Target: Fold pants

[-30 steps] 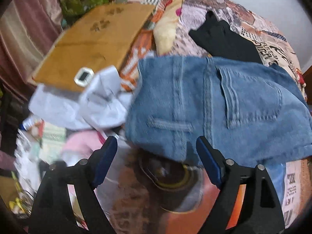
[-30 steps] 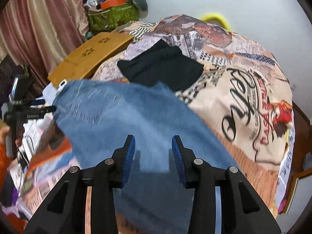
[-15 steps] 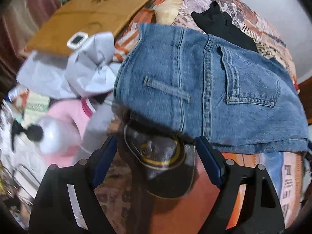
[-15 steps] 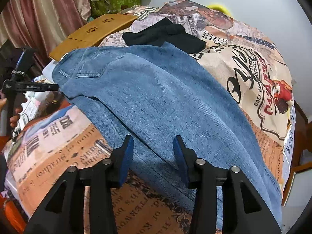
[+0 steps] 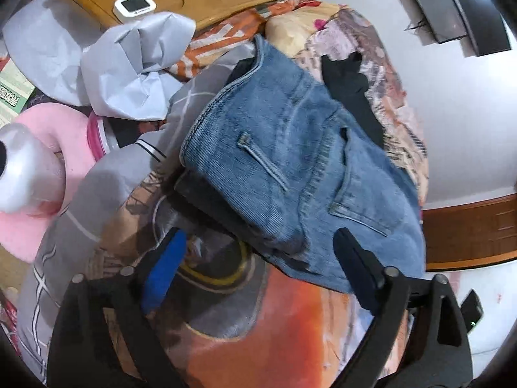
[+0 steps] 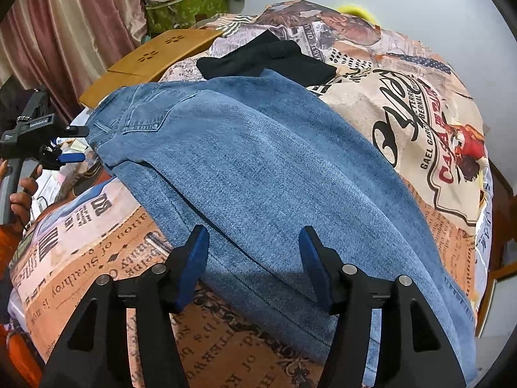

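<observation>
Blue denim pants lie on the printed bedspread, folded lengthwise with one leg on the other. The waistband and back pocket are toward the bed's left edge. My left gripper is open and empty, just short of the waistband corner. It also shows in the right wrist view, left of the waist. My right gripper is open and empty, hovering over the legs' near edge.
A black garment lies on the bed beyond the pants. A wooden board with a small white clock, grey paper and a pink cushion sit off the bed's left side. Curtains hang at left.
The pants came down from being held up and now lie flat on the bed. Both grippers have backed off from the denim, and the right one has opened wider.
</observation>
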The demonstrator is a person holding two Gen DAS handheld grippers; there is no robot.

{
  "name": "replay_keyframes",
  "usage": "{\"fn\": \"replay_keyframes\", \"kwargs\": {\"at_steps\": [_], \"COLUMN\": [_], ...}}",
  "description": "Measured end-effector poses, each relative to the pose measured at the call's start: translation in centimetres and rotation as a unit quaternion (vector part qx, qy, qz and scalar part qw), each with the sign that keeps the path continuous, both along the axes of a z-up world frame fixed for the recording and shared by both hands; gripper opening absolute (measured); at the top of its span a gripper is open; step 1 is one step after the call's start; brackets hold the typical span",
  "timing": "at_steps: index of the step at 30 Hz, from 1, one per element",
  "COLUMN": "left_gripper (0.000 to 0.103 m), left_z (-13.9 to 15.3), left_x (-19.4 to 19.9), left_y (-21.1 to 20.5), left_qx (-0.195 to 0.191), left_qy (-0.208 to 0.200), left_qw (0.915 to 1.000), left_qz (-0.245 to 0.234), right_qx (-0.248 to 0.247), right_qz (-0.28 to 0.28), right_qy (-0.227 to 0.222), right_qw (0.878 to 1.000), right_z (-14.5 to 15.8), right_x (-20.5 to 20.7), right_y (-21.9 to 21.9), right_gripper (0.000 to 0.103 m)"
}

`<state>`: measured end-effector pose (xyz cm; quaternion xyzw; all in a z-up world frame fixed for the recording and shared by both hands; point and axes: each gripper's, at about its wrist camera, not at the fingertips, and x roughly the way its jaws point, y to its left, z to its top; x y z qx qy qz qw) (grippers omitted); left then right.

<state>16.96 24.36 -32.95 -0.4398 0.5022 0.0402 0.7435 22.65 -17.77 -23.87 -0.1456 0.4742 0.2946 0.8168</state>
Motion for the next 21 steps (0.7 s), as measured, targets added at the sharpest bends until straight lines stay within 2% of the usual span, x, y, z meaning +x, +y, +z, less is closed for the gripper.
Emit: {"fn": "replay_keyframes", "kwargs": {"at_steps": [4,5,7,9,11,12,14,15,17,21], "left_gripper": [0.094,0.094,0.094,0.089,0.073,0.069,0.045,0.043,0.035,0.032], "left_z": [-3.5,-4.1,-4.0,-3.6,-2.8,-2.2,-0.6,0.2,1.9,4.9], "left_x": [2.7,3.4,4.4,5.4,5.9,6.1,6.2,6.2,5.9,4.9], "left_y": [-0.1,-0.2,-0.3,-0.3,-0.4,-0.5,-0.8,-0.8,-0.6,-0.4], "left_qx": [-0.037,-0.034,-0.023,-0.014,0.016,0.034,0.095,0.12,0.146,0.211], "left_qy": [0.038,0.047,0.041,0.038,0.033,0.03,0.023,0.018,0.004,-0.021], "left_qw": [0.9986,0.9983,0.9988,0.9991,0.9992,0.9988,0.9952,0.9926,0.9893,0.9773], "left_qz": [-0.004,-0.005,-0.013,-0.014,-0.016,-0.017,-0.008,-0.007,0.001,0.008], "right_qx": [0.003,0.004,0.006,0.007,0.009,0.01,0.011,0.011,0.011,0.013], "right_qz": [-0.001,-0.001,-0.002,-0.003,-0.004,-0.004,-0.005,-0.005,-0.004,-0.004], "right_qy": [0.001,0.0,0.0,0.001,0.003,0.005,0.006,0.007,0.007,0.009], "right_qw": [1.0,1.0,1.0,1.0,1.0,1.0,1.0,1.0,1.0,1.0], "right_z": [-0.1,-0.1,-0.1,-0.1,-0.2,-0.2,-0.2,-0.2,-0.2,-0.2], "right_x": [0.2,0.1,0.1,0.2,0.3,0.3,0.4,0.3,0.3,0.3], "right_y": [-0.1,-0.1,-0.2,-0.2,-0.3,-0.4,-0.4,-0.4,-0.4,-0.5], "right_gripper": [0.058,0.058,0.058,0.059,0.06,0.06,0.06,0.06,0.061,0.061]}}
